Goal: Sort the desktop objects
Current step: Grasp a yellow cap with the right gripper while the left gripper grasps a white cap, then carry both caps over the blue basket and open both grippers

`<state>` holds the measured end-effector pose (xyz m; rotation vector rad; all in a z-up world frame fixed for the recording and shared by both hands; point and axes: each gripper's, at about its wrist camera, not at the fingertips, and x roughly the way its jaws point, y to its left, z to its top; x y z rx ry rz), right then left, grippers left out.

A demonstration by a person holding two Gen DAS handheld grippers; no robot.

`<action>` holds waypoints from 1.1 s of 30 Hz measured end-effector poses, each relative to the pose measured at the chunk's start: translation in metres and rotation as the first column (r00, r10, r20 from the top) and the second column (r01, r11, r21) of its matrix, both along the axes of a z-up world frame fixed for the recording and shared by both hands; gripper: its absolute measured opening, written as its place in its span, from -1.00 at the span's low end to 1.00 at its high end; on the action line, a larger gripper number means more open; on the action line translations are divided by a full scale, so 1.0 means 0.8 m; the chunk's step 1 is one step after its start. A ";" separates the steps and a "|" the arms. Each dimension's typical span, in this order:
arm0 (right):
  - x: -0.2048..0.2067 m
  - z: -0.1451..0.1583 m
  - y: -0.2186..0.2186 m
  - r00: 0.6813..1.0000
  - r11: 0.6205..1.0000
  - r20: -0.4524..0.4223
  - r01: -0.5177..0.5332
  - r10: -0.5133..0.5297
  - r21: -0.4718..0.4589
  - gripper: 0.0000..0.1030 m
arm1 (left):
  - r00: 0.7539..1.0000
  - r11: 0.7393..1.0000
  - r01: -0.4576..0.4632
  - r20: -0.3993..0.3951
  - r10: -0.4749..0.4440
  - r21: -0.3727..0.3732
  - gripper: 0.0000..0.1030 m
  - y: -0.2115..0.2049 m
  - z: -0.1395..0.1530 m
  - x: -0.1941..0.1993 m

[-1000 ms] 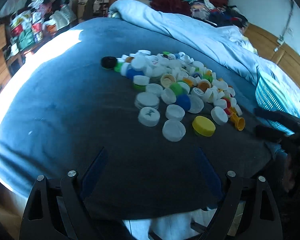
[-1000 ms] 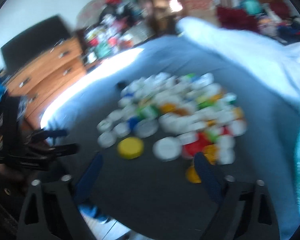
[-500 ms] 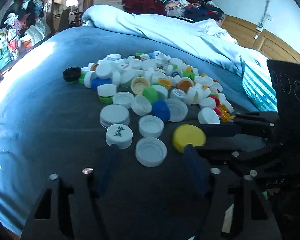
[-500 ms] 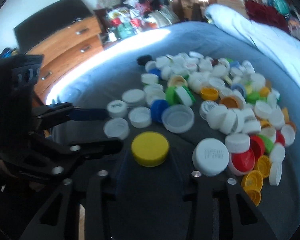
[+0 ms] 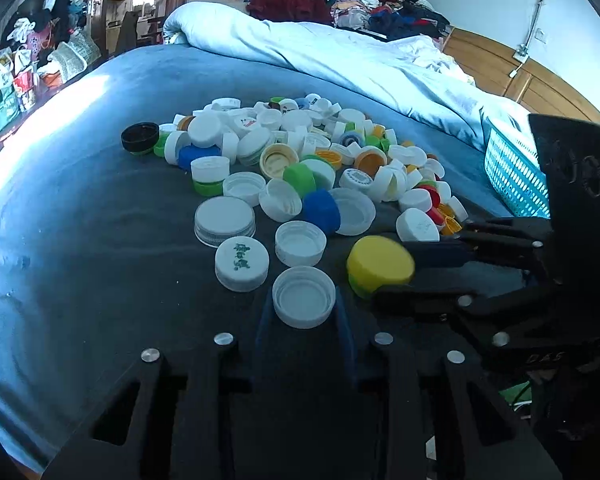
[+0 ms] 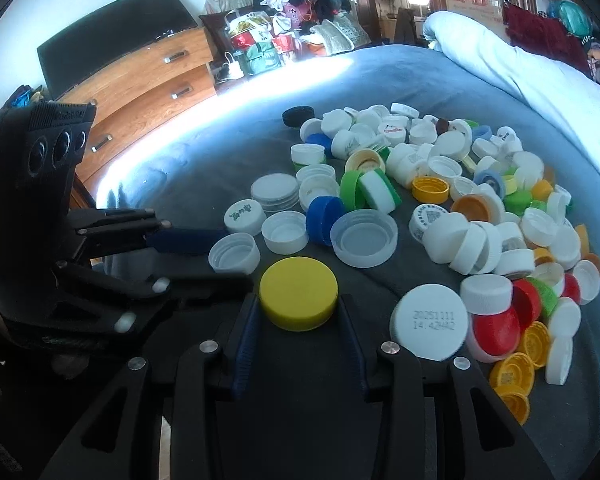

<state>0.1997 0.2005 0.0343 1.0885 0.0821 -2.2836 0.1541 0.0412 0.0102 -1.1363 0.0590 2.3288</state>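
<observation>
Both grippers closed in since earlier, left fingers point(image 5: 303, 308) clamping white cap point(image 5: 304, 297), right fingers point(image 6: 298, 316) clamping yellow cap point(image 6: 298, 293), fingertips hidden.

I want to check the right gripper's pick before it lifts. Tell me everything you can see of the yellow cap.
The yellow cap is a round, plain, smooth plastic lid with a flat closed top facing up and a low side wall, wider than most caps around it. It sits between the blue pads of the right gripper, whose jaws have just been closing and now press its two sides. In the left wrist view it looks slightly tilted on the dark cloth, apart from the pile.
</observation>
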 end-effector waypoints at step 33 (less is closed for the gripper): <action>0.139 0.248 0.342 0.664 0.697 -0.317 0.717 -0.678 0.011 -0.17 | 0.954 0.973 0.207 -0.199 -0.224 -0.103 -0.48 0.343 0.222 0.033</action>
